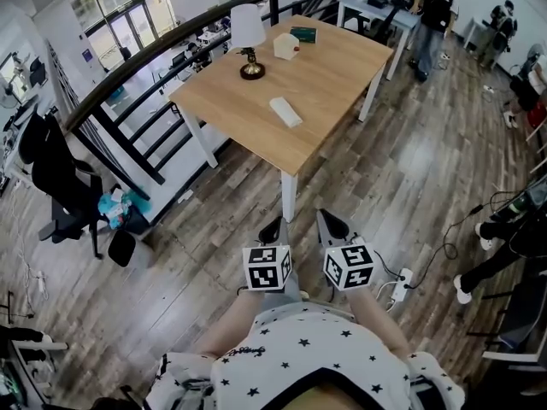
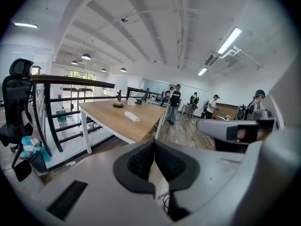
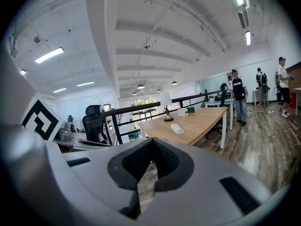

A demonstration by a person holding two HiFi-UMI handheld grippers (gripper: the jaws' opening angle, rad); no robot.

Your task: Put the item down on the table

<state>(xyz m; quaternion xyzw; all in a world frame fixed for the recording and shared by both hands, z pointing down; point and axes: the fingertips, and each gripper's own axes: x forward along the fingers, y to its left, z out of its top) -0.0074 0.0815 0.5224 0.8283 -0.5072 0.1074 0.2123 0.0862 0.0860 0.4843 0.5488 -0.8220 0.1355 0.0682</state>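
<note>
White oblong item [image 1: 285,111] is lying flat on the table [image 1: 333,75], nearer than the lamp [image 1: 249,37]. I'm holding the 2 grippers well short of the table: left gripper [image 1: 272,229] and right gripper [image 1: 332,223] jaws are sitting together, nothing between them.

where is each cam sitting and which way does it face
Head view: on the person's head, looking steeply down at the floor and wooden table; shows the starred shirt, left gripper, right gripper.
Left gripper view: on the left gripper, facing along its shut, empty jaws toward the table, with much ceiling.
Right gripper view: on the right gripper, same heading; jaws shut, empty.
Shared: all three show the table with its lamp and white block.
</note>
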